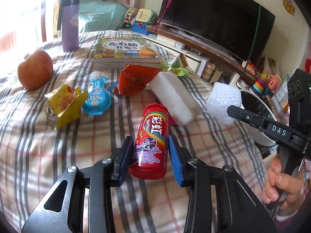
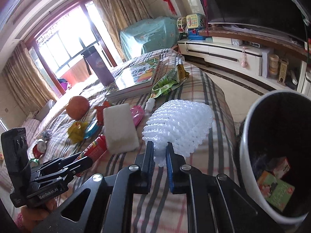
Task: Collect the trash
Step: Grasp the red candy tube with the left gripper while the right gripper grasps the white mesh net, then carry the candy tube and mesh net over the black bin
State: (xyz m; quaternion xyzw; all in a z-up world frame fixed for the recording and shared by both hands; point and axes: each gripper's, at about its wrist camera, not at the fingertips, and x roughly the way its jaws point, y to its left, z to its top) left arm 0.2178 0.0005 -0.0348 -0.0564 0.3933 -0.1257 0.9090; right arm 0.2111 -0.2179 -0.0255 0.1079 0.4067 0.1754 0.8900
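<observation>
My left gripper (image 1: 150, 142) is open, its blue pads on either side of a red Skittles bottle (image 1: 150, 141) lying on the plaid bedspread (image 1: 48, 155); a gap shows on the right side. My right gripper (image 2: 159, 151) is shut on a white foam fruit net (image 2: 178, 124), held above the bed near the white trash bin (image 2: 246, 155); the net also shows in the left wrist view (image 1: 223, 101). The bin holds a green packet (image 2: 276, 190) and a small carton. Loose on the bed are a yellow wrapper (image 1: 64, 104), a blue packet (image 1: 97, 97), an orange-red bag (image 1: 134, 79) and a green wrapper (image 2: 169, 79).
A white foam block (image 1: 173, 97) lies beyond the bottle. An apple (image 1: 35, 69), a purple tumbler (image 1: 70, 25) and stacked books (image 1: 122, 52) sit further back. A TV stand (image 2: 233, 52) with toys lines the right wall. The bin stands off the bed's right edge.
</observation>
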